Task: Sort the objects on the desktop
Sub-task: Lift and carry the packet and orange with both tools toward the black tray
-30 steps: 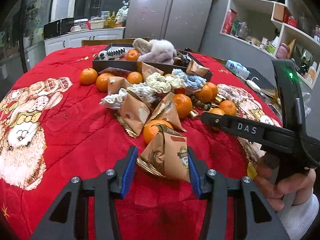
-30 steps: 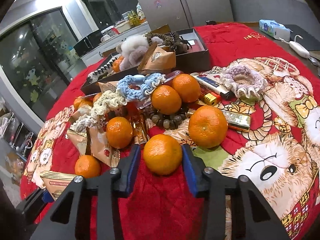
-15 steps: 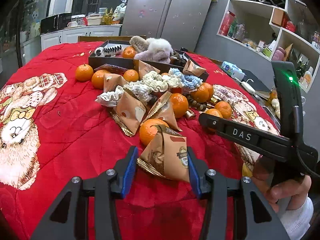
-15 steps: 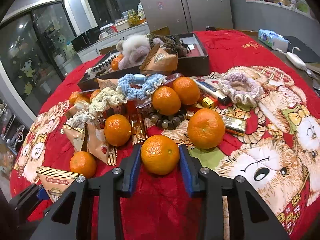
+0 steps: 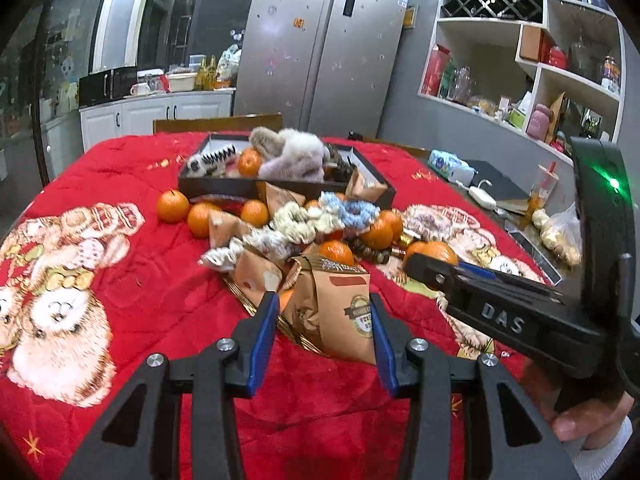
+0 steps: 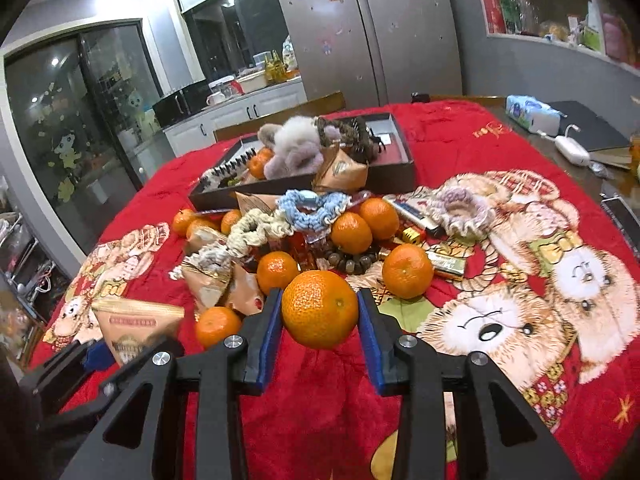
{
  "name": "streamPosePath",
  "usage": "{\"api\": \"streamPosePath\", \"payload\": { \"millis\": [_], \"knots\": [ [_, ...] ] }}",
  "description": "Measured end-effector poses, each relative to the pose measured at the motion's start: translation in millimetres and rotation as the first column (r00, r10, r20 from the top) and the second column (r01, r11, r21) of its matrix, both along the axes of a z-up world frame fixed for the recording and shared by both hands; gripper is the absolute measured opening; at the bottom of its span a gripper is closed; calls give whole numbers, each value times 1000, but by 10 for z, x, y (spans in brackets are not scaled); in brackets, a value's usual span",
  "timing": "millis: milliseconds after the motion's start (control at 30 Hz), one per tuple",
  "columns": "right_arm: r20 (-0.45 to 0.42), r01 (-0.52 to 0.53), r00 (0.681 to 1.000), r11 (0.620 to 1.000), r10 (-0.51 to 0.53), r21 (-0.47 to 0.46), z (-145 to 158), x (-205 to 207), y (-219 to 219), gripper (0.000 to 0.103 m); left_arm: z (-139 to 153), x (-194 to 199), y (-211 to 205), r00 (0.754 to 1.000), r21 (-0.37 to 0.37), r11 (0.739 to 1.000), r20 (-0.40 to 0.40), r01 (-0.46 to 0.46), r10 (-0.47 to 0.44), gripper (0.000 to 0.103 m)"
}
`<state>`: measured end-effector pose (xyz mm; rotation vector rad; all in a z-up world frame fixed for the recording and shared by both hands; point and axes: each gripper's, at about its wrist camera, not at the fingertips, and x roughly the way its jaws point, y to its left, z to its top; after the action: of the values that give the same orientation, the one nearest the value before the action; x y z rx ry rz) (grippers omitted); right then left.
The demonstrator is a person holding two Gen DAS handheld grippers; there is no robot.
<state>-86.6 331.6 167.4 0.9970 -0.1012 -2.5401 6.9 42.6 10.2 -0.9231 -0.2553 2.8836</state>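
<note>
My left gripper point(image 5: 324, 320) holds a brown triangular snack packet point(image 5: 340, 312) between its blue pads, just above the red quilt, and the jaws are closing a little more. The same packet point(image 6: 136, 328) shows at the lower left of the right wrist view. My right gripper point(image 6: 320, 312) is shut on a tangerine point(image 6: 320, 308), lifted clear of the cloth. A dark open box point(image 5: 224, 188) at the back holds fluffy hair ties, a comb clip, a tangerine and a snack packet.
Between the grippers and the box point(image 6: 248, 192) lies a heap of tangerines point(image 6: 408, 276), crocheted scrunchies point(image 6: 312, 208), snack packets, wooden beads point(image 6: 352, 264) and a lighter. A lilac scrunchie point(image 6: 460, 212) lies to the right. A tissue pack point(image 6: 532, 112) and charger sit beyond the quilt's right edge.
The right gripper closed on the tangerine and raised it off the quilt. The left gripper rose with the snack packet, so the pile now sits lower behind it.
</note>
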Motion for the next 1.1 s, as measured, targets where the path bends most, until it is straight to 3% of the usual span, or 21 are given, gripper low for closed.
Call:
{"api": "streamPosePath", "payload": {
  "millis": [233, 567, 900, 1100],
  "knots": [
    [-14, 1, 1000, 1000, -2, -31, 157, 186, 35, 36, 211, 157, -190, 999, -7, 1000, -26, -24, 24, 45],
    [-65, -17, 998, 998, 13, -60, 402, 446, -11, 38, 274, 286, -494, 998, 11, 998, 18, -61, 60, 45],
    [-75, -55, 996, 997, 51, -55, 440, 524, -4, 37, 373, 443, -672, 987, -31, 987, -42, -155, 154, 45],
    [-87, -86, 993, 994, 80, -63, 525, 492, 126, 37, 550, 405, -545, 980, -45, 983, -95, -180, 175, 45]
  ]
}}
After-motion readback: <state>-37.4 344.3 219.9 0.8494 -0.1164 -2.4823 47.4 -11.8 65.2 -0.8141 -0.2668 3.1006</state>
